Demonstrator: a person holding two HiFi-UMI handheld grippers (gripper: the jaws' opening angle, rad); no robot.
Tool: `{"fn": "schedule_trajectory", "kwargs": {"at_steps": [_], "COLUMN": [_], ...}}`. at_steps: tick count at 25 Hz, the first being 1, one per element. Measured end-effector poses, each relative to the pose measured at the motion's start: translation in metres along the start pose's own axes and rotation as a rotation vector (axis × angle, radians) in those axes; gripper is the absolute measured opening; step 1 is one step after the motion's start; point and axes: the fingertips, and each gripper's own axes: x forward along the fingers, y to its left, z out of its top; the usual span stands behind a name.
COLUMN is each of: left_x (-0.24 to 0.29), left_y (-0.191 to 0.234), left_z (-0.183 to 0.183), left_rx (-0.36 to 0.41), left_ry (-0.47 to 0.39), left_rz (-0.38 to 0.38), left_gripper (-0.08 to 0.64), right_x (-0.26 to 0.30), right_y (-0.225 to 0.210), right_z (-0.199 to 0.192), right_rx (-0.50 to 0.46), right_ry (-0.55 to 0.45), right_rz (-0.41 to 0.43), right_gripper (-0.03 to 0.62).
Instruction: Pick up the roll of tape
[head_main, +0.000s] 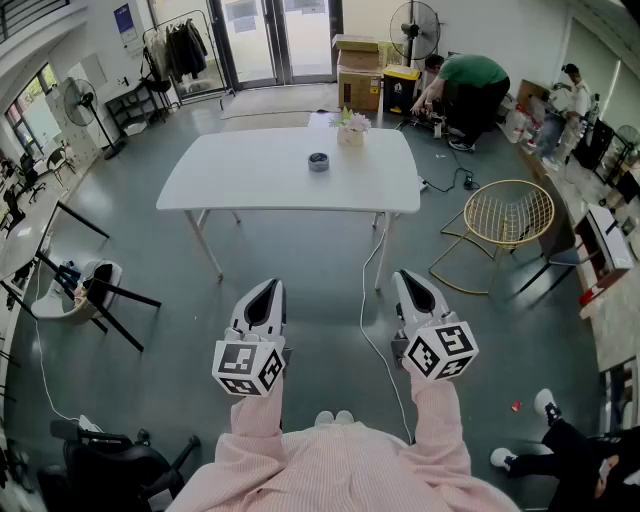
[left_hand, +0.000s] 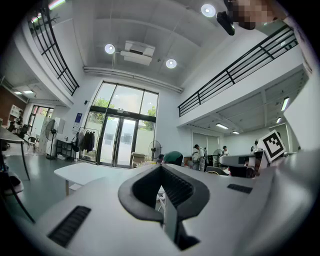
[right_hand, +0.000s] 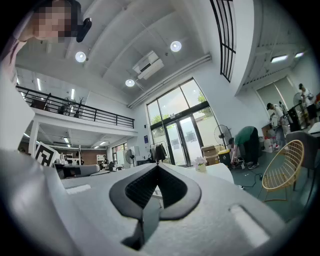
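The roll of tape (head_main: 318, 161), a small dark grey ring, lies flat on the white table (head_main: 250, 180) near its middle, just in front of a small flower pot (head_main: 350, 128). My left gripper (head_main: 270, 287) and right gripper (head_main: 405, 277) hang side by side over the floor, well short of the table's near edge, and point level toward it. Both are shut with nothing between the jaws. In the left gripper view the left gripper (left_hand: 161, 168) is shut and shows the table (left_hand: 85, 172). The right gripper (right_hand: 158, 167) sees the flower pot (right_hand: 201, 164). The tape is hidden in both gripper views.
A gold wire chair (head_main: 508, 215) stands right of the table. A cable (head_main: 372, 300) runs over the floor between my grippers and the table. A person in green (head_main: 470, 85) bends down beyond it, beside cardboard boxes (head_main: 358, 70). A black-legged chair (head_main: 90, 290) stands at the left.
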Motion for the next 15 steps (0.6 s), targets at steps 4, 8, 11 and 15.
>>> {"fn": "schedule_trajectory", "kwargs": {"at_steps": [4, 8, 11, 15], "left_x": [0.001, 0.003, 0.004, 0.003], "left_y": [0.001, -0.001, -0.005, -0.008], "left_z": [0.0, -0.001, -0.002, -0.008], "left_rx": [-0.003, -0.015, -0.022, -0.035], "left_ry": [0.002, -0.001, -0.004, 0.006], "left_rz": [0.006, 0.009, 0.011, 0.019], "left_gripper": [0.0, 0.0, 0.0, 0.0], "right_x": [0.003, 0.007, 0.009, 0.014], "right_y": [0.001, 0.001, -0.003, -0.005], "right_z": [-0.001, -0.002, -0.004, -0.008], "right_rx": [-0.025, -0.025, -0.024, -0.019], "right_ry": [0.0, -0.002, 0.002, 0.016], "right_rz": [0.01, 0.023, 0.02, 0.022], "right_gripper": [0.005, 0.005, 0.005, 0.014]}}
